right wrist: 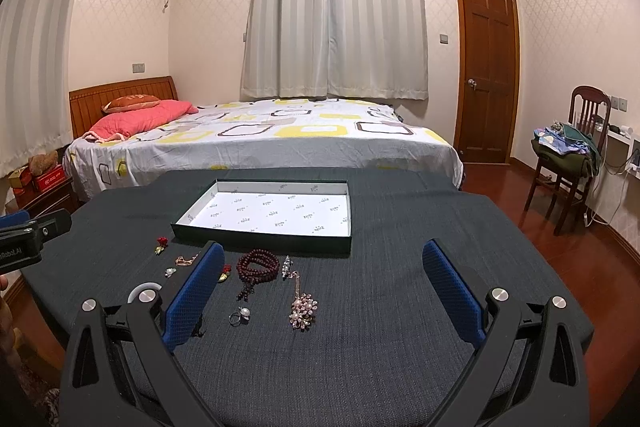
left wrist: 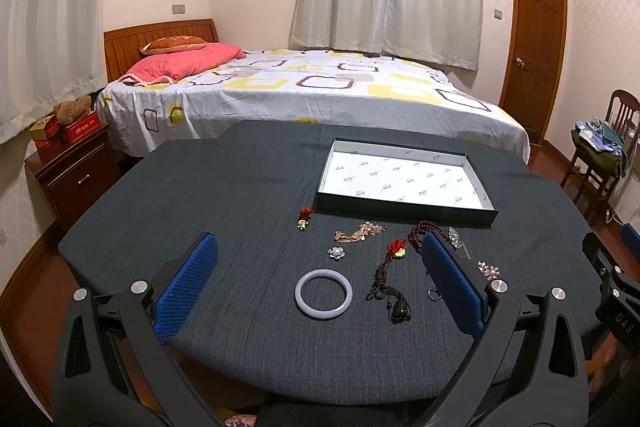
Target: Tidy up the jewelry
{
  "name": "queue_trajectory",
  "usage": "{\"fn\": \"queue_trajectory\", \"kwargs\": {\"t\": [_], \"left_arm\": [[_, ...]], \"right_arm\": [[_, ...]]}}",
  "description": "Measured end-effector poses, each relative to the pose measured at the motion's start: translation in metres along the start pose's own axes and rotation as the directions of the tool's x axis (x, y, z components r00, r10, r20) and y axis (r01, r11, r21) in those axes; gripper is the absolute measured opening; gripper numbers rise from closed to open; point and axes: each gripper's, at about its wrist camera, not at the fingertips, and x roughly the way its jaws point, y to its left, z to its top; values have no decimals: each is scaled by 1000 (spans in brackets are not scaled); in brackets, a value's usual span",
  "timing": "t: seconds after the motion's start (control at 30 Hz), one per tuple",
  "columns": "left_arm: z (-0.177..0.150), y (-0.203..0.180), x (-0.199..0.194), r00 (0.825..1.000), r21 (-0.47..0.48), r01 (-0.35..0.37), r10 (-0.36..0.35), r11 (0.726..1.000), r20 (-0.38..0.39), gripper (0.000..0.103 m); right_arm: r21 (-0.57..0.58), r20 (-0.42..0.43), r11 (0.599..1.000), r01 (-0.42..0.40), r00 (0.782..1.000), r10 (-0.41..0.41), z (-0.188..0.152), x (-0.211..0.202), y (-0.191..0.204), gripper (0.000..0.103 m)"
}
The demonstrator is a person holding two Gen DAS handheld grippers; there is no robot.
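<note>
Both tongs, left tongs (left wrist: 320, 279) and right tongs (right wrist: 323, 279), spread, empty. Jewelry loose on counter (left wrist: 240, 195) near empty tray (left wrist: 404, 183). Suggest starting with bangle (left wrist: 324, 293): pinch rim, lift level.

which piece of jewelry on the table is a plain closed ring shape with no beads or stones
The white bangle, a smooth pale hoop nearest the left tool; the other pieces are beaded, knotted or jewelled.

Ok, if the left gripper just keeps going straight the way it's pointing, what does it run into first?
Probably the white bangle. The left gripper is open and empty, and the bangle lies on the dark tablecloth right between its fingers, nearest along that line. Its height above the cloth is unclear.
</note>
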Motion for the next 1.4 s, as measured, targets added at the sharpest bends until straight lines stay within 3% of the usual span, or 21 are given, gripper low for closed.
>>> {"fn": "queue_trajectory", "kwargs": {"t": [1.4], "left_arm": [[-2, 0, 1, 1000, -1, -1, 1, 1000, 0, 99]], "right_arm": [[-1, 4, 1000, 1, 1000, -1, -4, 0, 1, 97]]}}
